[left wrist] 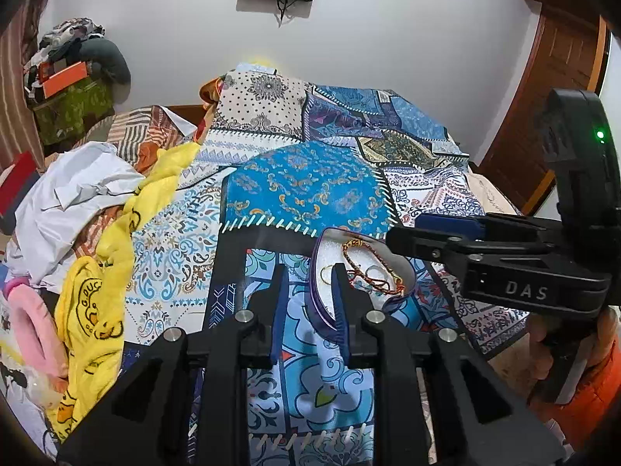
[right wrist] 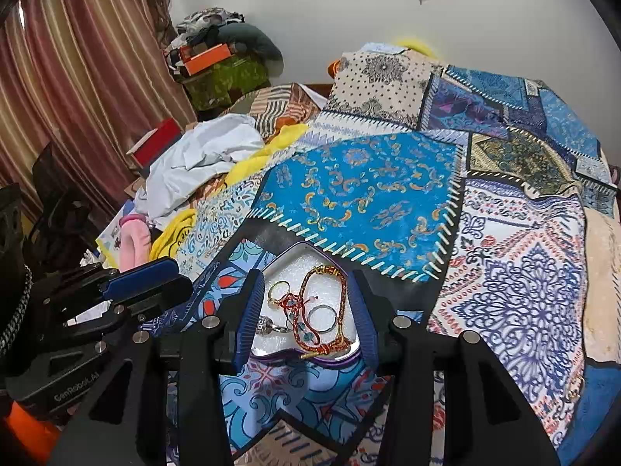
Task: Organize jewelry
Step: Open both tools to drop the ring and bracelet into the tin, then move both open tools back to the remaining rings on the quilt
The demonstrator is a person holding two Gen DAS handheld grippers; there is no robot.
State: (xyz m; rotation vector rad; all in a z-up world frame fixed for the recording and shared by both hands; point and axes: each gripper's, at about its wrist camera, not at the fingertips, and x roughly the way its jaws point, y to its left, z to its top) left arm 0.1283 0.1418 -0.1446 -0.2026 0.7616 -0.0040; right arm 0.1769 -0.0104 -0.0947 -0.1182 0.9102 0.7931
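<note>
On the bed [right wrist: 361, 186], the left tool [left wrist: 308, 275] hovers at the left rim of the tray [right wrist: 300, 250], its jaws a little apart with nothing between them. The tray holds gold rings [right wrist: 277, 291], a silver ring [right wrist: 322, 316] and a red cord bracelet [right wrist: 326, 303]. The right tool [right wrist: 306, 310] straddles the tray, jaws wide apart, not pressing its sides

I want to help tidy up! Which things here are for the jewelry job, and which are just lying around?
For the job:
- heart-shaped tray
- red and gold bracelets
- rings

Just lying about:
- yellow duck cloth
- white cloth
- pink thing
- orange box
- patchwork bedspread
</note>
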